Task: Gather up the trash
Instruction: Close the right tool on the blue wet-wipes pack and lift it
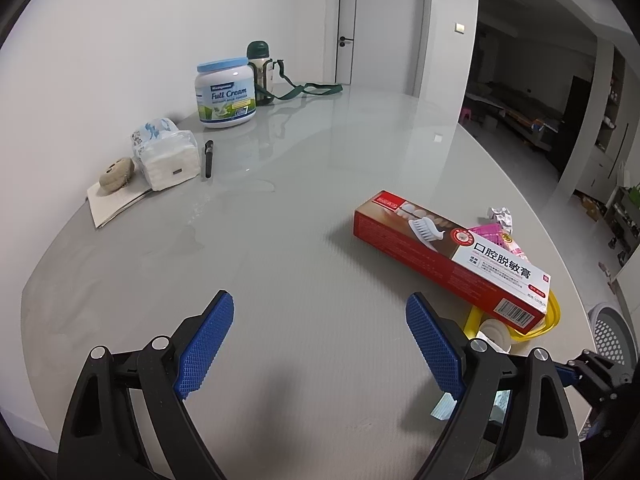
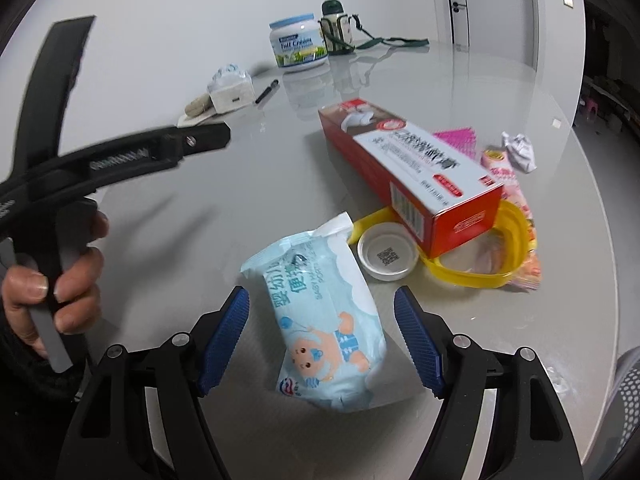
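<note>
A light-blue baby-wipes pack (image 2: pixel 332 332) lies on the grey table (image 2: pixel 240 208), and my right gripper (image 2: pixel 321 292) stands open astride it, the blue pads clear of its sides. Just behind are a white cap (image 2: pixel 386 256), a yellow ring lid (image 2: pixel 516 232), a red-and-white toothpaste box (image 2: pixel 404 164), a pink wrapper (image 2: pixel 508 176) and a crumpled paper ball (image 2: pixel 520 150). My left gripper (image 1: pixel 320 298) is open over bare table, left of the toothpaste box (image 1: pixel 452 256). In the right wrist view a hand (image 2: pixel 52 280) holds that left gripper.
At the back by the wall stand a milk-powder tin (image 1: pixel 226 94), a green flask (image 1: pixel 260 72) with a strap, a tissue pack (image 1: pixel 168 156), a black pen (image 1: pixel 209 158) and a booklet (image 1: pixel 112 204). A perforated basket (image 1: pixel 612 332) sits below the table's right edge.
</note>
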`<state>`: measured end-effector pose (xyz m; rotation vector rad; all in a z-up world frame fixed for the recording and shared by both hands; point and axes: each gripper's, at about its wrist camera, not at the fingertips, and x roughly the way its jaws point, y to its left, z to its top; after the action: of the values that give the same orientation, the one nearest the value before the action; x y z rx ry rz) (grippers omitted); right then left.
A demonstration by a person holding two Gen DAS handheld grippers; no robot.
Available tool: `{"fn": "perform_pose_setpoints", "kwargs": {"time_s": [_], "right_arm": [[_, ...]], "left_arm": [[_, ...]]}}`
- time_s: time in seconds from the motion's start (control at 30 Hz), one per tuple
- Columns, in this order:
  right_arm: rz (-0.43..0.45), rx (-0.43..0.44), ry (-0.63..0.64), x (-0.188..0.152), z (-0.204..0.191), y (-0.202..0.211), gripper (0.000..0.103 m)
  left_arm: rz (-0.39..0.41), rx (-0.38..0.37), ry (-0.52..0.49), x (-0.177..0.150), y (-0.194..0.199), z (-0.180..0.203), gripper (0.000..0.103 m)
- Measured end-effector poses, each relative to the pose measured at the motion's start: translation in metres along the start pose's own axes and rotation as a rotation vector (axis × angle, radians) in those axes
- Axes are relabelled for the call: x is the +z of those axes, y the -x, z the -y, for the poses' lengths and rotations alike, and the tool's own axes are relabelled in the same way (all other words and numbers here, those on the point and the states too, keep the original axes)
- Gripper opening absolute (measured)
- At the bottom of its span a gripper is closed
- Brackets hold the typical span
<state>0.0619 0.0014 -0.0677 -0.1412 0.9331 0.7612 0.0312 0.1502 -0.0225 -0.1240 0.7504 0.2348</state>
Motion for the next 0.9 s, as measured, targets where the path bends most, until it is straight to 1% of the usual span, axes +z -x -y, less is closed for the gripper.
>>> {"fn": "perform_pose_setpoints", "kwargs": {"time_s": [0.1, 0.13, 0.17, 0.2, 0.23, 0.3, 0.33, 0.47, 0.63, 0.8, 0.9], "right_arm": [[0.009, -0.015, -0.009, -0.002, -0.001, -0.001, 0.072], [0.014, -0.014, -0.015, -0.003, -0.002, -0.001, 0.069], [0.017, -0.007, -0.022, -0.004, -0.002, 0.0, 0.062], [0.018, -0.005, -0.029, -0.006, -0.002, 0.001, 0.059], [0.018, -0.006, -0.034, -0.006, -0.002, 0.001, 0.05], [0.033, -0.008, -0.05, -0.01, -0.001, 0.006, 0.048], [0.039, -0.009, -0.057, -0.011, -0.001, 0.008, 0.043], [0.081, -0.029, -0.111, -0.02, 0.005, 0.024, 0.042], [0.184, -0.118, -0.183, -0.035, 0.02, 0.061, 0.042], [0.255, -0.165, -0.298, -0.055, 0.057, 0.096, 0.042], [0.275, -0.186, -0.35, -0.068, 0.076, 0.111, 0.042]], "left_arm": [[0.0, 0.001, 0.001, 0.0, 0.0, 0.0, 0.086], [0.0, 0.0, 0.0, 0.0, 0.0, 0.0, 0.086], [-0.002, -0.002, -0.001, 0.0, 0.0, 0.0, 0.086], [-0.004, -0.004, -0.002, 0.0, 0.0, 0.001, 0.086], [-0.006, -0.007, -0.003, 0.0, -0.001, 0.002, 0.086], [-0.01, -0.014, -0.009, 0.0, -0.001, 0.006, 0.086], [-0.011, -0.017, -0.013, -0.001, -0.002, 0.008, 0.086], [-0.027, -0.036, -0.024, -0.002, -0.004, 0.022, 0.086], [-0.048, -0.087, -0.032, 0.001, -0.008, 0.051, 0.086], [-0.055, -0.124, -0.063, 0.007, -0.014, 0.089, 0.086], [-0.057, -0.138, -0.085, 0.008, -0.018, 0.114, 0.087]]}}
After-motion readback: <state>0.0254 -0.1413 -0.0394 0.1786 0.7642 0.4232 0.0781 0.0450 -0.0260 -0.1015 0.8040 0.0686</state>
